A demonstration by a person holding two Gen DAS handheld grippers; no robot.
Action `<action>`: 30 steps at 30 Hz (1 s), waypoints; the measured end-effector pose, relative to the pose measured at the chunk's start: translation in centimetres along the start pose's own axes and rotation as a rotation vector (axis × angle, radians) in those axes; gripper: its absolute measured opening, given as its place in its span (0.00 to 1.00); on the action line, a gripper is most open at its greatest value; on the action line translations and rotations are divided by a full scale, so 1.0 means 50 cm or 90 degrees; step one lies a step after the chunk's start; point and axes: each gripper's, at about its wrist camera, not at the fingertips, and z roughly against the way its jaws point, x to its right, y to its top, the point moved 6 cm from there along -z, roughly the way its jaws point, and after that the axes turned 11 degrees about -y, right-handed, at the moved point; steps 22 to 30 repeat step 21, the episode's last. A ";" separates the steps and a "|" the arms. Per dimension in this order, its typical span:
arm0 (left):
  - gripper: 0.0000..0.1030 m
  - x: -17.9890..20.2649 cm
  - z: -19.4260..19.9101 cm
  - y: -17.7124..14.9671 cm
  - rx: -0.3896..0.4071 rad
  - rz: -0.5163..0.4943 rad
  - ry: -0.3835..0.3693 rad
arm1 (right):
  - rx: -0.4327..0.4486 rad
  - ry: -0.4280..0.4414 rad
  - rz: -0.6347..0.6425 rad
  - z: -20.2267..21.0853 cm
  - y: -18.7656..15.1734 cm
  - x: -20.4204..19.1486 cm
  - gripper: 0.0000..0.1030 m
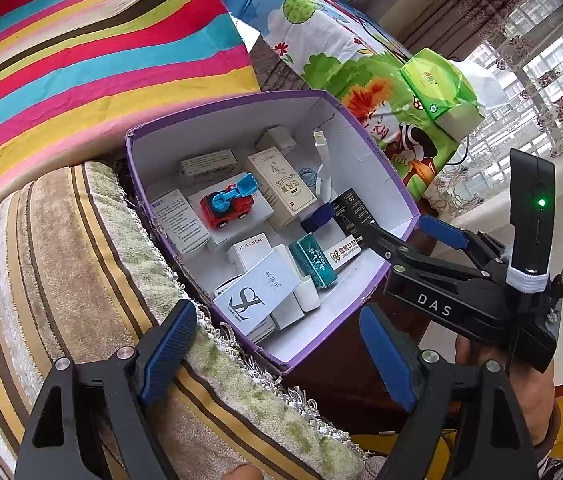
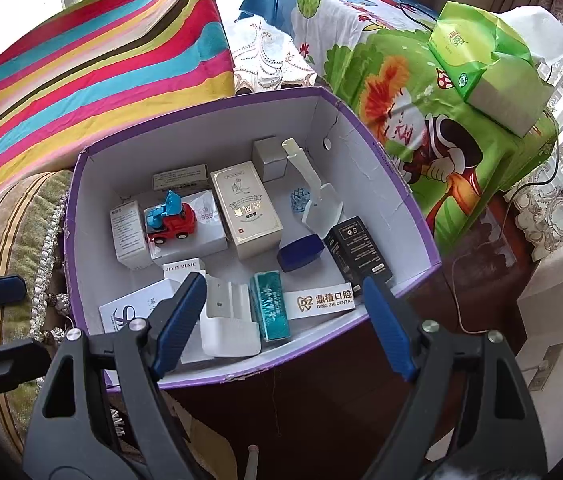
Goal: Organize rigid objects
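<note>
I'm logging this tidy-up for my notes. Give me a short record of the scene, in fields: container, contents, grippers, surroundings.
container: purple box, open top, white inside
contents: toy truck on a white carton; gold carton; black carton; teal box; dental card
left gripper: open, holding nothing
right gripper: open, holding nothing
surroundings: striped cushion; tissue pack

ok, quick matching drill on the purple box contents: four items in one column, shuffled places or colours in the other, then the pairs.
Items
1. toy truck
2. teal box
3. black box
4. tissue pack

Descriptions
A. outside the purple box, on the cartoon-print cloth
B. red with a blue scoop, sitting on a white box
C. against the right wall of the purple box
D. near the front wall, beside the dental-label box

Pairs: 1-B, 2-D, 3-C, 4-A
</note>
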 end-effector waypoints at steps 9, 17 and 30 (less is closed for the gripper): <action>0.82 -0.002 0.001 0.000 -0.001 0.000 -0.001 | -0.001 0.002 0.000 0.001 -0.004 -0.005 0.80; 0.82 -0.005 -0.001 0.001 0.005 0.009 -0.004 | -0.001 0.003 0.001 0.000 -0.001 -0.003 0.80; 0.82 -0.003 -0.002 0.001 0.018 0.006 0.006 | -0.002 0.003 0.000 0.000 -0.003 -0.002 0.80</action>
